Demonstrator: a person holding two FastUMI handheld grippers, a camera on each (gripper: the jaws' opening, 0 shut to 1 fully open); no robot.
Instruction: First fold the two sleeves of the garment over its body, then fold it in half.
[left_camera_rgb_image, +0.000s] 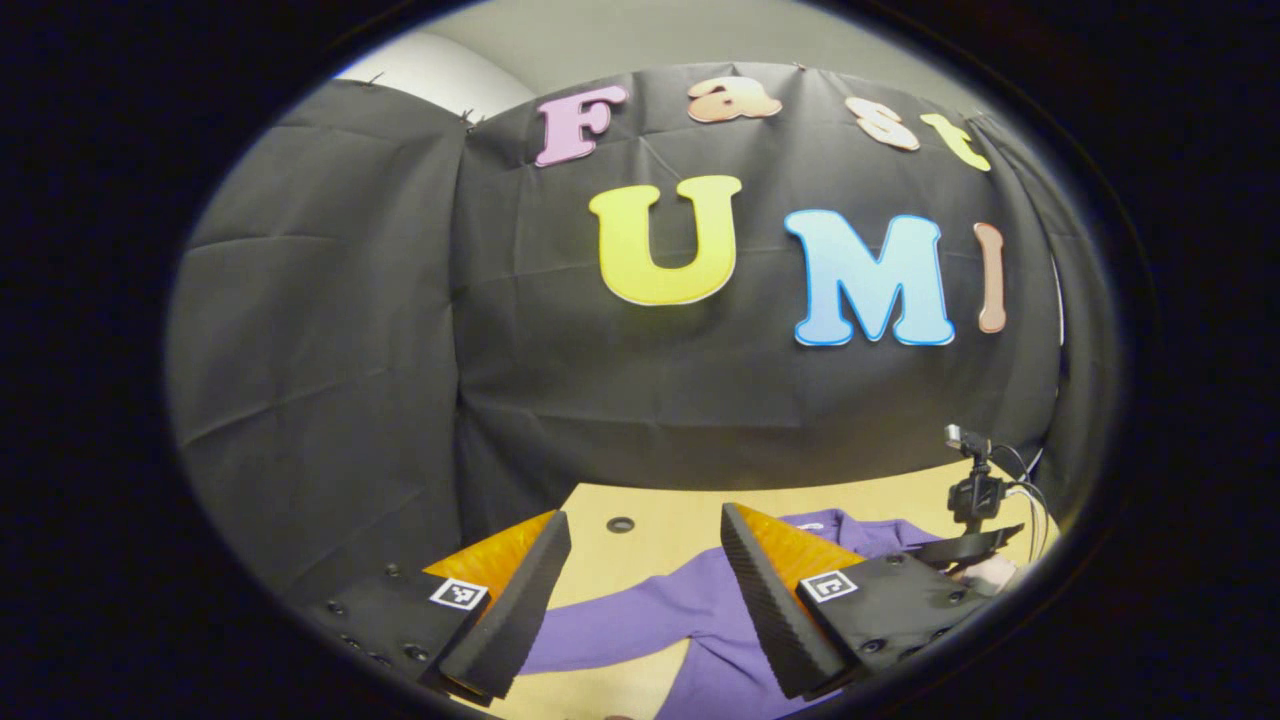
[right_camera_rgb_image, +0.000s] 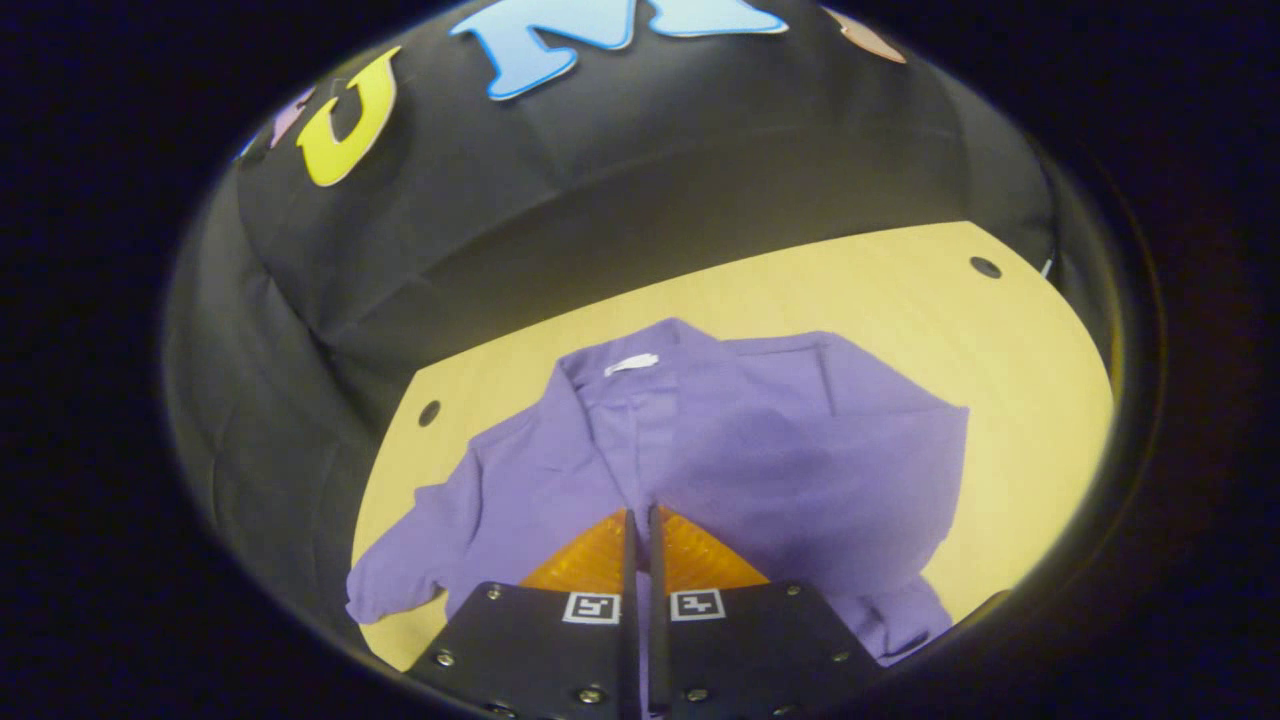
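A purple garment (right_camera_rgb_image: 700, 440) lies front up on the wooden table (right_camera_rgb_image: 900, 290), collar towards the booth wall. One sleeve (right_camera_rgb_image: 430, 550) stretches out to the left in the right gripper view. The sleeve on the other side (right_camera_rgb_image: 880, 470) is drawn across the body towards my right gripper (right_camera_rgb_image: 641, 515), which is shut with a thin strip of purple cloth between its fingers. My left gripper (left_camera_rgb_image: 640, 535) hangs open above the outstretched sleeve (left_camera_rgb_image: 630, 610), not touching it. Farther off in the left gripper view are the right gripper (left_camera_rgb_image: 975, 500) and the hand (left_camera_rgb_image: 992, 572) holding it.
The black cloth wall (left_camera_rgb_image: 400, 350) closes the table's far side and left side. Small round holes (left_camera_rgb_image: 620, 524) (right_camera_rgb_image: 985, 267) sit near the table's far corners. Bare wood lies right of the garment (right_camera_rgb_image: 1030, 420) and behind the collar.
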